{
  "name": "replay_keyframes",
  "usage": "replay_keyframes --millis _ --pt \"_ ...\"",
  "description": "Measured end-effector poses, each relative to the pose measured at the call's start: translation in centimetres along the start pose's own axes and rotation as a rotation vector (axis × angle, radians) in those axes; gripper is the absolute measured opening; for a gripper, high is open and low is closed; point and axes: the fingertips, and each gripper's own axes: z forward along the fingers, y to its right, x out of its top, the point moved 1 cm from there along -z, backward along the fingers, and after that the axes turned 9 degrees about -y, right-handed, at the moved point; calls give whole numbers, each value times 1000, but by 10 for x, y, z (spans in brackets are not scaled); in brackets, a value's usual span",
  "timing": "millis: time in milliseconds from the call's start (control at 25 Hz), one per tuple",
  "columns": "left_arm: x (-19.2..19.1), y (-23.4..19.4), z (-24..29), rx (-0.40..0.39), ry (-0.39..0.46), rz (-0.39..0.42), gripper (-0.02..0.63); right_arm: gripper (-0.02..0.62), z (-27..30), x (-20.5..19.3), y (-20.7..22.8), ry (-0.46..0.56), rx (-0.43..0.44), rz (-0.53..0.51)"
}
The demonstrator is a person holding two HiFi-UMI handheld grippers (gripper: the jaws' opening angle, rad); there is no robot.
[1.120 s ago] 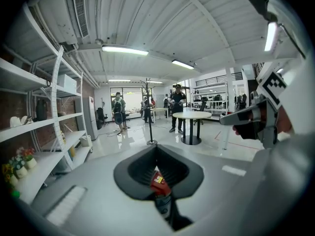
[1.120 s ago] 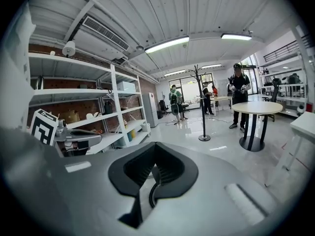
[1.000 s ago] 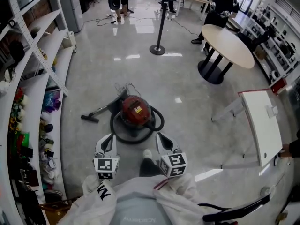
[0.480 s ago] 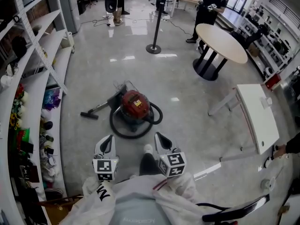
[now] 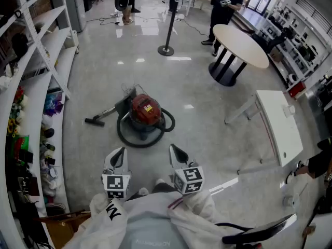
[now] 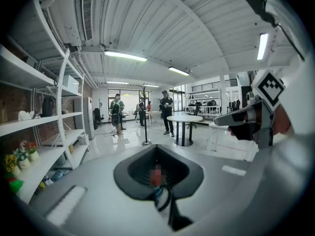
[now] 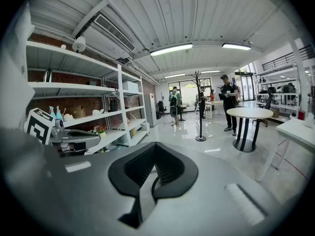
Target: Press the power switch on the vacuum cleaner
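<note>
**Item 1. Vacuum cleaner (image 5: 144,113).** The red body is standing on the grey floor (image 5: 207,139), ahead of both tongs and well apart from them. A black hose (image 5: 124,137) is ringing it, and the nozzle (image 5: 95,120) is lying to its left. I am not making out the power switch at this size.

**Item 2. Left tongs (image 5: 120,152).** I am reading the jaws as together and gripping nothing. The left gripper view is showing only a sliver of hose (image 6: 166,200) through the gap at their roots.

**Item 3. Right tongs (image 5: 173,149).** These jaws are likewise meeting at the tips and empty. The right gripper view is hiding the vacuum body behind them.

**Item 4. View differences.**
- Only the head view is giving me the whole vacuum.
- Only the gripper views are showing the ceiling lights.
- Each gripper view is catching the other gripper's marker cube (image 6: 268,89) (image 7: 39,124).

**Item 5. Pose.** Both tongs are being held low and side by side, tips pointing forward towards the vacuum. The white sleeves (image 5: 111,211) are running off the bottom edge.

**Item 6. Surroundings.** Shelving (image 5: 46,61) is standing along the left, and a round desk (image 5: 241,44) is standing far right.
</note>
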Motion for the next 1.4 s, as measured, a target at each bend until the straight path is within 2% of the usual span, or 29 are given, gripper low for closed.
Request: replay_keyframes --millis 720,1400 --pt "6 35 7 1 -44 12 0 0 -12 -11 20 -4 44 29" --pt "13 59 17 -5 -68 11 0 -2 -15 -19 42 -20 51 40"
